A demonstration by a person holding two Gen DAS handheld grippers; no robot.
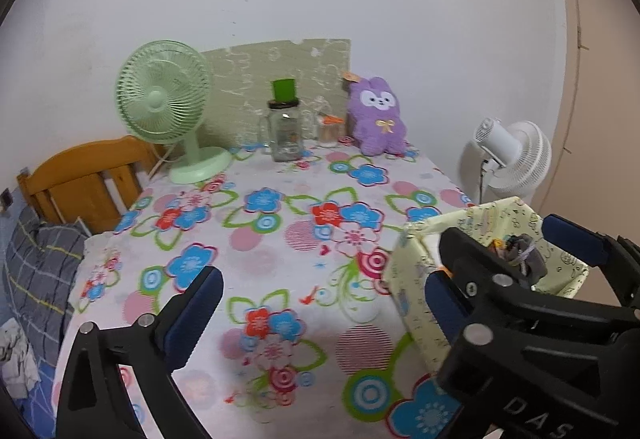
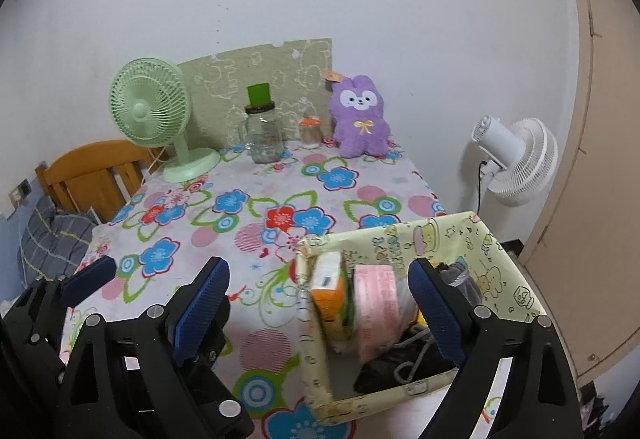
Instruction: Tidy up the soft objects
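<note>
Table's far edge: green desk fan (image 2: 150, 107) left, glass jar (image 2: 264, 135) middle, purple plush rabbit (image 2: 360, 119) right.
Table's near right corner: yellow patterned fabric box (image 2: 460, 239).

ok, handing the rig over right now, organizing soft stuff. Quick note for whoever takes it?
Left gripper: open, empty, over the tablecloth.
Right gripper: open, empty, at the yellow box.
In the box: orange pack, pink pack, dark cloth items.
Purple plush sits at the table's far edge, beside the jars.
Left: probably the plush, if it belongs in the box.
</note>
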